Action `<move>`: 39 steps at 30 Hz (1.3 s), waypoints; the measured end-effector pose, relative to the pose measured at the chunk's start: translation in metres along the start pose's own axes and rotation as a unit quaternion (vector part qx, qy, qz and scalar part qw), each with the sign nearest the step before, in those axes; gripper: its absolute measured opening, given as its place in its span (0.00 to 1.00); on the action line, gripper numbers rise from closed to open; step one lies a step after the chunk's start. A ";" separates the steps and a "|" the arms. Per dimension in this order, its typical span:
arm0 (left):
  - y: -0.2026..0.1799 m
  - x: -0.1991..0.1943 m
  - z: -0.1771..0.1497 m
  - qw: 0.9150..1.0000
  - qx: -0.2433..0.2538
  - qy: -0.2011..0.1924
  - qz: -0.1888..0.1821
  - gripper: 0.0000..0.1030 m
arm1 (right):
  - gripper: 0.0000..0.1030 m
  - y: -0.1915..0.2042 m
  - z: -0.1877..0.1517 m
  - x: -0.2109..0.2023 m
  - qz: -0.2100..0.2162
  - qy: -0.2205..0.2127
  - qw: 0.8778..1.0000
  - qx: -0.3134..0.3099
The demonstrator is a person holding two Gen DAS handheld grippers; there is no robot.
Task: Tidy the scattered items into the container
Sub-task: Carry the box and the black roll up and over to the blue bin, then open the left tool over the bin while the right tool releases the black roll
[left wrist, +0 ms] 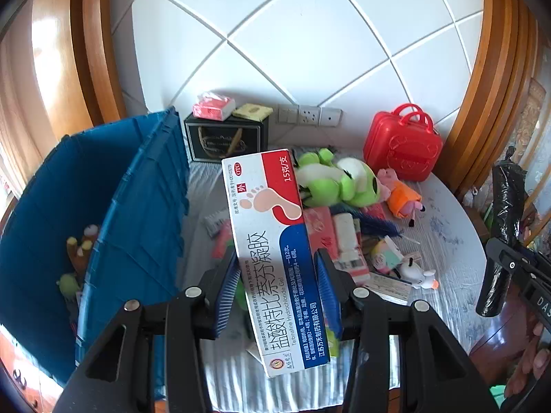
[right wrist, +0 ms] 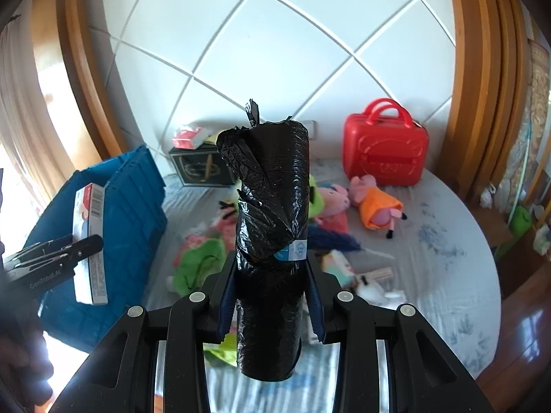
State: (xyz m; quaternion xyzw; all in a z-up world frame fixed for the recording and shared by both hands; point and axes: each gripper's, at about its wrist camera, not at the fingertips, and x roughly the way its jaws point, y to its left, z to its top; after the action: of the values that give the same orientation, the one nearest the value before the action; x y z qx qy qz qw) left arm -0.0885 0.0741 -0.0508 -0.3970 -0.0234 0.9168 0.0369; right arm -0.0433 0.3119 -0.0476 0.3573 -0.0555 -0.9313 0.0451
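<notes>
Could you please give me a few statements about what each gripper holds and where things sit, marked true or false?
1. The left gripper is shut on the medicine box. True.
2. The right gripper is empty. False: it grips a black bag roll.
3. The blue container already holds some items. True.
4. The red case lies inside the container. False: it stands on the table by the wall.

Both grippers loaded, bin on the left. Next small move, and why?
Probably swing the left gripper leftward over the blue bin and let go there. It is shut on the medicine box, which hangs above the cluttered table, right beside the bin's open rim. The right gripper, shut on the black bag roll, sits farther from the bin and can follow.
</notes>
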 end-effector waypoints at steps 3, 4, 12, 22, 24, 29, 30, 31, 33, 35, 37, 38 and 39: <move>0.026 -0.005 0.005 1.000 -0.001 -0.005 -0.010 0.42 | 0.34 0.031 0.004 -0.001 0.002 -0.003 1.000 -0.006; 0.032 -0.006 0.006 1.000 -0.001 -0.006 -0.013 0.42 | 0.34 0.042 0.006 0.000 0.004 -0.004 1.000 -0.008; 0.100 -0.029 0.019 0.999 -0.007 -0.027 -0.022 0.42 | 0.34 0.126 0.019 0.004 0.025 -0.010 0.999 -0.037; 0.196 -0.049 0.024 0.998 -0.052 -0.040 0.004 0.42 | 0.34 0.235 0.029 0.022 0.079 -0.009 0.993 -0.091; 0.219 -0.053 0.024 0.997 -0.067 -0.041 0.012 0.42 | 0.34 0.256 0.031 0.024 0.091 -0.009 0.990 -0.103; 0.261 -0.057 0.022 0.995 -0.087 -0.040 0.030 0.42 | 0.34 0.301 0.032 0.032 0.115 -0.005 0.985 -0.129; 0.268 -0.058 0.021 0.994 -0.091 -0.041 0.034 0.42 | 0.34 0.310 0.033 0.034 0.119 -0.003 0.984 -0.133; 0.274 -0.059 0.020 0.994 -0.094 -0.041 0.037 0.42 | 0.34 0.319 0.033 0.036 0.124 -0.001 0.983 -0.139; 0.287 -0.060 0.019 0.993 -0.101 -0.043 0.045 0.42 | 0.34 0.336 0.034 0.040 0.133 0.003 0.980 -0.148; 0.304 -0.062 0.017 0.991 -0.112 -0.044 0.054 0.42 | 0.34 0.351 0.034 0.047 0.141 0.008 0.978 -0.155; 0.317 -0.064 0.015 0.990 -0.120 -0.044 0.061 0.42 | 0.34 0.366 0.034 0.053 0.150 0.014 0.975 -0.164; 0.324 -0.064 0.014 0.989 -0.124 -0.044 0.065 0.42 | 0.34 0.374 0.034 0.056 0.154 0.016 0.973 -0.169; 0.332 -0.065 0.012 0.988 -0.129 -0.044 0.070 0.42 | 0.34 0.381 0.034 0.058 0.158 0.017 0.972 -0.174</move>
State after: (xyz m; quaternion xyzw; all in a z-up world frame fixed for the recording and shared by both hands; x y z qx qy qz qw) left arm -0.0697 -0.2624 -0.0194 -0.3587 -0.1151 0.9229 -0.0797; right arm -0.0924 -0.0700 -0.0093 0.3468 0.0525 -0.9014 0.2539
